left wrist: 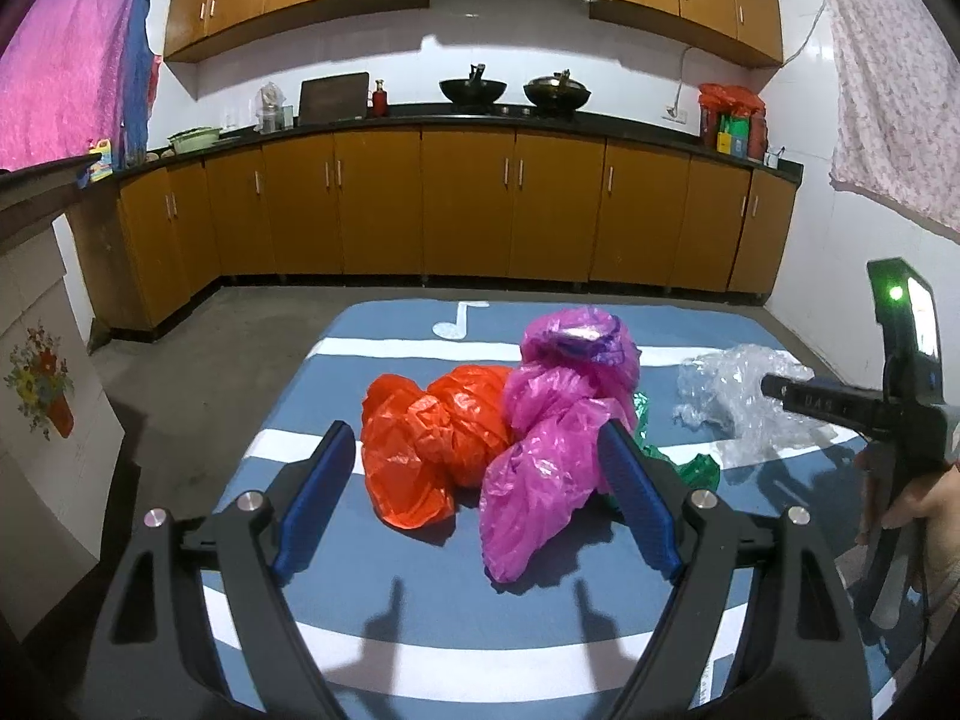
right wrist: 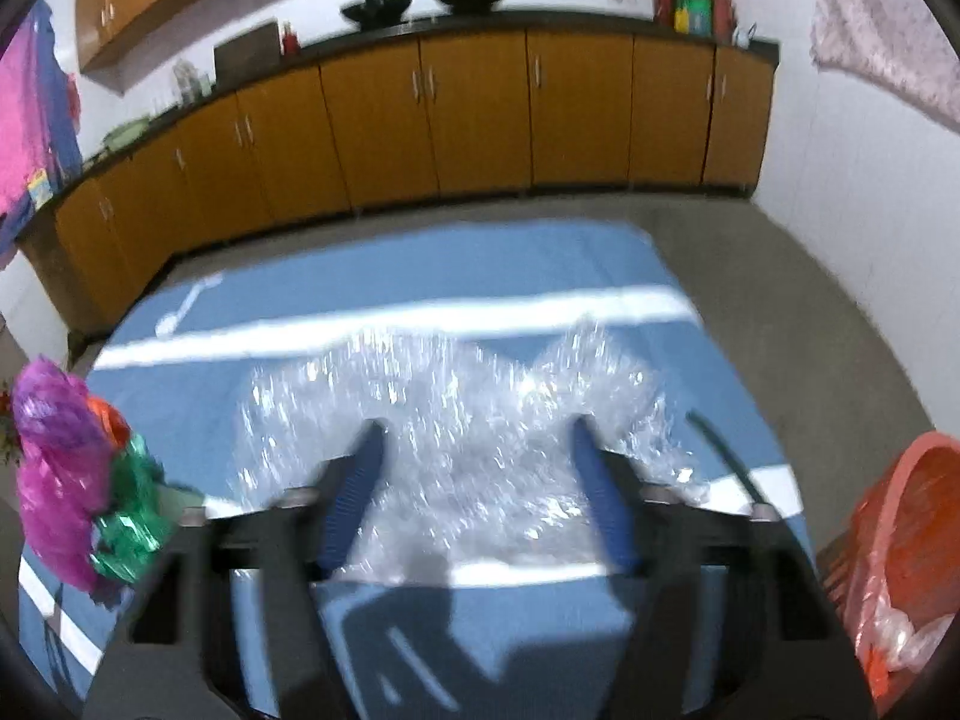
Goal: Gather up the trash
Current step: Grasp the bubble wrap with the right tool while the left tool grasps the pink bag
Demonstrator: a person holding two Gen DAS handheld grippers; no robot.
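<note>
Thin plastic film on a matt cloth mat.
Orange bag [left wrist: 432,450], pink bag [left wrist: 552,438] and green bag [right wrist: 129,516]: crinkled, glossy film. Clear wrap [right wrist: 468,420]: shiny, bubbled plastic. Mat [left wrist: 384,588]: matt blue cloth. Cabinets [left wrist: 468,204]: smooth wood finish. Floor [left wrist: 198,360]: rough, dull concrete.

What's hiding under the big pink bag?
A crinkly green bag pokes out from under the pink bag, on the blue mat. The orange bag sits beside it. Anything deeper underneath is covered.

Crumpled orange bag [left wrist: 432,444], magenta bag [left wrist: 558,420], green wrapper [left wrist: 690,468] and clear plastic [right wrist: 456,420] lie clustered.
</note>
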